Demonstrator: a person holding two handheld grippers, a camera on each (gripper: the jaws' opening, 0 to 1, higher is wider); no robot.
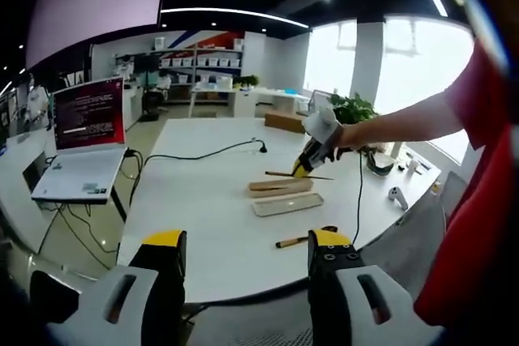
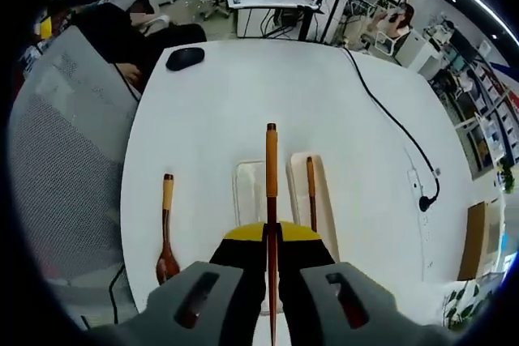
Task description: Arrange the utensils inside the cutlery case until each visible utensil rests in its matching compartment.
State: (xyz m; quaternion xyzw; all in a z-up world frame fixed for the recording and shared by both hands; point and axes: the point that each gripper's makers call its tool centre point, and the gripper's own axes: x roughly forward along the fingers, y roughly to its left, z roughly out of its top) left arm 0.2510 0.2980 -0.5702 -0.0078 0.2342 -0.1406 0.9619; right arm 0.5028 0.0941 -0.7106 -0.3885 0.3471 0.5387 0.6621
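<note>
The cutlery case lies open on the white table (image 2: pixel 211 111) as two long halves: a pale tray (image 2: pixel 247 188) and a beige half (image 2: pixel 324 192) with a brown stick (image 2: pixel 310 188) lying in it. My right gripper (image 2: pixel 272 237) is shut on a second long brown stick (image 2: pixel 271 176), held lengthwise above the gap between the halves. A wooden spoon (image 2: pixel 166 228) lies on the table left of the case. In the left gripper view, my left gripper (image 1: pixel 247 241) hangs open off the table's near edge, well short of the case (image 1: pixel 284 196), the spoon (image 1: pixel 302 240) and the right gripper (image 1: pixel 312 158).
A black mouse (image 2: pixel 185 57) and a black cable (image 2: pixel 389 111) with a power strip lie at the far end of the table. A grey mesh chair (image 2: pixel 57 160) stands at its left. A laptop (image 1: pixel 85 119) sits on a side desk, and a plant (image 1: pixel 353 107) stands beyond the table.
</note>
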